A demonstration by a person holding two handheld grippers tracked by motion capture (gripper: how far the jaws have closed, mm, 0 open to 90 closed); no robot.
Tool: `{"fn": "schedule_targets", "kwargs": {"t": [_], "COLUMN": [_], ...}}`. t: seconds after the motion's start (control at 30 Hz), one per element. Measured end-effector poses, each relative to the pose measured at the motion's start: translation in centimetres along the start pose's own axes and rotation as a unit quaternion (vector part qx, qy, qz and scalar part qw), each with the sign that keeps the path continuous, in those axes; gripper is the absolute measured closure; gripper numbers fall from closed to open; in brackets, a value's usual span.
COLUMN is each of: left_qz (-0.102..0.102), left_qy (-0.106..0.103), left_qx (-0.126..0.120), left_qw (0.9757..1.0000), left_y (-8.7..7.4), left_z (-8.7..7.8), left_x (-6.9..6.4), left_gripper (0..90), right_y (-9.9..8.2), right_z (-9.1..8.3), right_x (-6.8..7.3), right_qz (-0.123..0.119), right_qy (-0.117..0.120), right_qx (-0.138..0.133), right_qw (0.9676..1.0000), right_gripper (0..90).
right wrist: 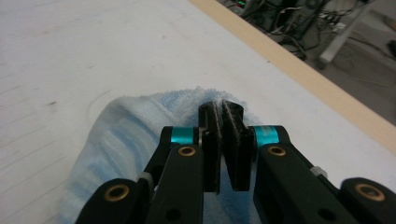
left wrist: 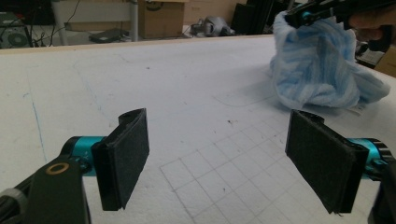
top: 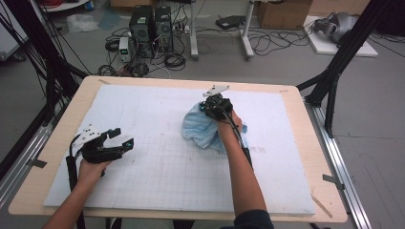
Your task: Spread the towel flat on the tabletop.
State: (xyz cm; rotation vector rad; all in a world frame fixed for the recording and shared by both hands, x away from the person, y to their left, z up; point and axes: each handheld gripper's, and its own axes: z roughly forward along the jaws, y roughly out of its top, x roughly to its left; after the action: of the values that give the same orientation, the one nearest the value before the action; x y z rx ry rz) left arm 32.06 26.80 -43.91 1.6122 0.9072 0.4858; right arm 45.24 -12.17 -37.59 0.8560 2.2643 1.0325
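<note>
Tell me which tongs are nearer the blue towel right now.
Right. The right tongs are shut on the blue towel, lifting its top edge; the left tongs hover open, well off to its left.

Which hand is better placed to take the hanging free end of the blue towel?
Left, probably. The left gripper has its jaws open and empty, facing the blue towel, while the right gripper is already shut on the towel's top edge, holding it up.

Even, soft light from overhead fills the room, with no glare. The white table mat (top: 157, 162) looks bright; shadows under the blue towel (left wrist: 317, 70) are faint. Close up, the background blurs, and the pictures are slightly grainy.
</note>
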Motion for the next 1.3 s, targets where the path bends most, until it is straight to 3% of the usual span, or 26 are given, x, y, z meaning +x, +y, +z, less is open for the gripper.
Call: {"fn": "schedule_targets", "kwargs": {"t": [0.1, 0.17, 0.27, 0.37, 0.4, 0.5, 0.53, 0.6, 0.63, 0.7, 0.77, 0.93, 1.0, 1.03, 1.2, 1.23, 1.3], "left_qz": [-0.002, 0.000, 0.001, -0.001, -0.002, -0.001, -0.002, -0.002, -0.002, -0.003, -0.002, -0.003, -0.006, -0.006, -0.005, -0.004, -0.006], "left_qy": [0.001, 0.001, 0.001, 0.000, 0.001, 0.001, 0.002, 0.001, 0.000, 0.000, 0.002, 0.003, 0.003, 0.003, 0.003, 0.003, 0.004], "left_qx": [0.002, 0.003, 0.003, 0.002, 0.002, 0.003, 0.001, 0.001, 0.000, 0.001, 0.002, 0.000, 0.000, 0.000, 0.000, 0.001, 0.000], "left_qw": [1.0000, 1.0000, 1.0000, 1.0000, 1.0000, 1.0000, 1.0000, 1.0000, 1.0000, 1.0000, 1.0000, 1.0000, 1.0000, 1.0000, 1.0000, 1.0000, 1.0000], "left_y": [-0.1, 0.0, 0.0, 0.0, 0.0, 0.0, 0.1, 0.1, 0.1, 0.1, 0.1, 0.1, 0.0, 0.0, 0.1, 0.1, 0.0], "left_z": [0.0, 0.0, 0.0, 0.0, 0.1, 0.0, 0.0, 0.0, 0.0, 0.0, 0.0, -0.1, -0.1, -0.1, -0.1, -0.1, -0.1], "left_x": [0.1, 0.1, 0.0, -0.1, 0.0, -0.1, -0.2, -0.2, -0.2, -0.2, -0.3, -0.2, -0.1, -0.1, -0.1, -0.1, 0.0], "left_gripper": [22.2, 22.2, 22.3, 22.3, 22.3, 22.3, 22.3, 22.3, 22.3, 22.3, 22.3, 22.3, 22.3, 22.3, 22.5, 22.5, 22.5], "right_y": [0.3, 0.2, -0.6, -1.3, -1.5, -1.8, -2.2, -2.4, -2.7, -3.7, -4.5, -6.8, -7.3, -8.1, -9.5, -9.5, -9.4], "right_z": [-0.1, -0.7, -1.3, -2.5, -2.8, -4.0, -5.1, -5.5, -5.9, -6.4, -6.2, -5.2, -4.9, -4.0, -1.8, -1.7, -2.0], "right_x": [-1.0, -2.1, -3.6, -3.9, -3.9, -3.5, -3.1, -2.5, -2.1, -0.5, 0.3, 1.6, 1.8, 1.9, 1.3, 1.2, 1.0], "right_qz": [0.026, 0.048, 0.062, 0.082, 0.085, 0.073, 0.072, 0.063, 0.056, 0.026, 0.013, 0.014, 0.013, 0.007, 0.040, 0.064, 0.085], "right_qy": [-0.070, -0.113, -0.130, -0.111, -0.102, -0.099, -0.070, -0.064, -0.046, -0.024, -0.021, 0.011, 0.008, -0.001, -0.014, -0.007, -0.009], "right_qx": [-0.005, -0.008, 0.013, -0.017, -0.025, -0.040, -0.059, -0.065, -0.072, -0.062, -0.043, -0.003, 0.006, 0.031, 0.078, 0.074, 0.075], "right_qw": [0.9972, 0.9924, 0.9896, 0.9902, 0.9909, 0.9916, 0.9932, 0.9938, 0.9948, 0.9974, 0.9988, 0.9998, 0.9999, 0.9995, 0.9961, 0.9952, 0.9935], "right_gripper": [86.2, 86.1, 78.1, 61.8, 60.4, 53.6, 49.3, 47.2, 45.9, 43.7, 42.0, 36.6, 36.4, 35.5, 36.0, 42.0, 60.7]}}
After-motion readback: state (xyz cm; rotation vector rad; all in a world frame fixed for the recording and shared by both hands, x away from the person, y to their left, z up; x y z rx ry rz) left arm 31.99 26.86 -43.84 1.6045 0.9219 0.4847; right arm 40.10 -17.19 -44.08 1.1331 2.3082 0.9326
